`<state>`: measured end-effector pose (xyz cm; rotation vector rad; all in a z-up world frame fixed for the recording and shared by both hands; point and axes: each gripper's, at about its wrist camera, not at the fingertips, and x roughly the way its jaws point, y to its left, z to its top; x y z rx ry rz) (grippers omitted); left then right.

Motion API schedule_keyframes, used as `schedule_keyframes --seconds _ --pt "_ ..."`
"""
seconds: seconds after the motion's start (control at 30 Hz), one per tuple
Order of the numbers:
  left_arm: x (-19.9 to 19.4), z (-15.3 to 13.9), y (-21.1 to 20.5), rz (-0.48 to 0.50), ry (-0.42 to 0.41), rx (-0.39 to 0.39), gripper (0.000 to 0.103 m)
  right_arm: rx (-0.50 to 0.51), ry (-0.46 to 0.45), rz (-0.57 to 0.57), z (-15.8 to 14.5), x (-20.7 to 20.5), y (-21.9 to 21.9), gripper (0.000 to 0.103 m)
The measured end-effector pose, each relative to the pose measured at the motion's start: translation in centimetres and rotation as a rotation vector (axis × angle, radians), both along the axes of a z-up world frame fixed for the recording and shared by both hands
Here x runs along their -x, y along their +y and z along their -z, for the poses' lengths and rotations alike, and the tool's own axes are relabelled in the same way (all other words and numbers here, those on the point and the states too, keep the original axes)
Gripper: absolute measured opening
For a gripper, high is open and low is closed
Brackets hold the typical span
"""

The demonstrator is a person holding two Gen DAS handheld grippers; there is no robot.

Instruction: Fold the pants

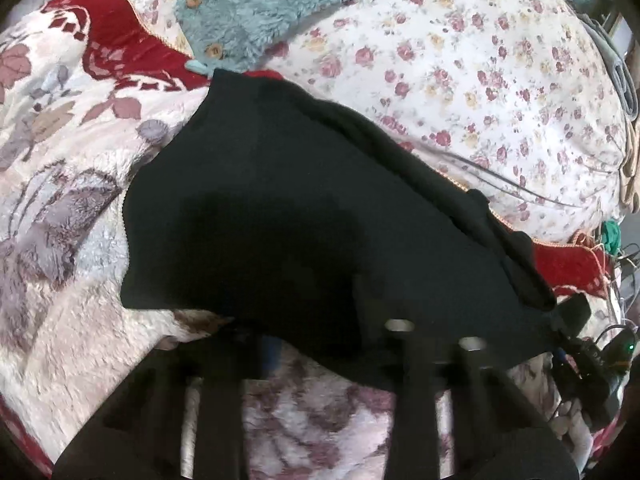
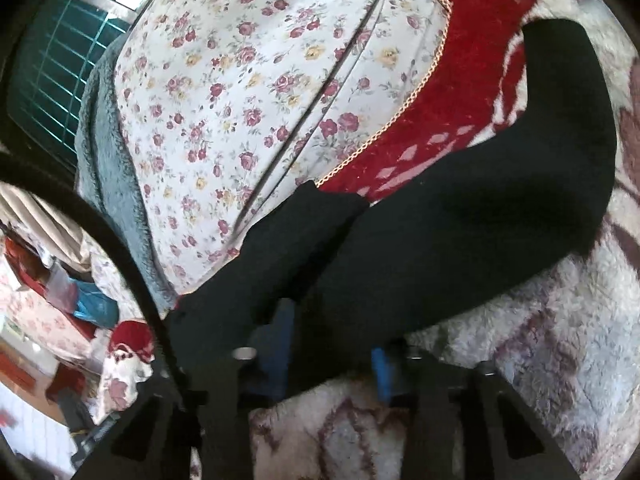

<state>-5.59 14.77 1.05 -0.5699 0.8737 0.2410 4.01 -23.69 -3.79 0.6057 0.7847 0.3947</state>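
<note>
The black pants (image 1: 288, 208) lie across a fluffy floral blanket (image 1: 60, 220) on a bed. In the left wrist view their near edge drapes over my left gripper (image 1: 316, 344); the fingertips are hidden under the cloth, so the jaw gap does not show. In the right wrist view the pants (image 2: 460, 240) stretch from the bottom centre up to the right. My right gripper (image 2: 332, 340) has blue pads (image 2: 380, 372) either side of the near edge of the cloth, which lies between the fingers.
A white rose-print quilt (image 1: 480, 88) lies behind the pants, also seen in the right wrist view (image 2: 240, 100). A teal fleece garment (image 1: 272, 12) with wooden buttons lies at the top. Red blanket trim (image 2: 460, 100) borders the quilt. Clutter (image 2: 60, 320) lies off the bed at left.
</note>
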Motion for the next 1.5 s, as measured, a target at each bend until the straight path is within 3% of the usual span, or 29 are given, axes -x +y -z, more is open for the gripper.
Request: schedule_keyframes --seconds 0.1,0.27,0.5,0.7,0.87,0.93,1.0,1.03,1.17,1.23,1.4,1.5 --pt "0.3 -0.4 0.2 0.021 -0.002 0.013 0.013 0.02 0.0 -0.014 -0.3 0.7 0.4 0.014" --pt "1.4 -2.2 -0.3 0.05 -0.044 -0.025 0.01 0.063 -0.011 -0.038 -1.1 1.6 1.0 0.008" --pt "3.1 -4.8 0.4 0.055 -0.078 -0.051 0.01 0.077 -0.033 -0.084 -2.9 3.1 2.0 0.007" --pt "7.0 -6.3 3.0 0.062 -0.071 -0.095 0.01 0.068 -0.032 -0.178 -3.9 7.7 4.1 0.007" --pt "9.6 -5.3 5.2 0.03 -0.026 -0.131 0.01 0.046 -0.002 -0.255 -2.2 10.4 7.1 0.007" --pt "9.8 -3.8 5.5 0.016 0.011 -0.105 0.01 0.03 0.052 -0.241 -0.9 10.2 7.0 0.01" --pt "9.8 -2.8 5.2 0.006 0.032 -0.125 0.01 -0.023 0.121 -0.232 0.1 9.7 5.8 0.014" --pt "9.8 -2.5 4.8 0.001 0.034 -0.151 0.01 -0.048 0.106 -0.218 -0.3 10.0 4.6 0.018" --pt "9.8 -2.4 4.5 -0.01 0.032 -0.172 0.01 0.013 0.026 -0.1 -2.8 11.3 -1.2 0.035" --pt "9.9 -2.6 4.6 -0.017 0.028 -0.161 0.012 0.043 0.037 -0.028 -3.3 11.4 -4.4 0.041" --pt "10.9 -4.1 4.1 -0.019 0.026 -0.227 0.019 0.01 0.103 0.156 -2.4 9.5 -11.8 0.041" --pt "11.7 -5.4 3.3 -0.019 0.012 -0.281 0.019 0.038 0.101 0.173 -2.3 7.1 -13.3 0.041"
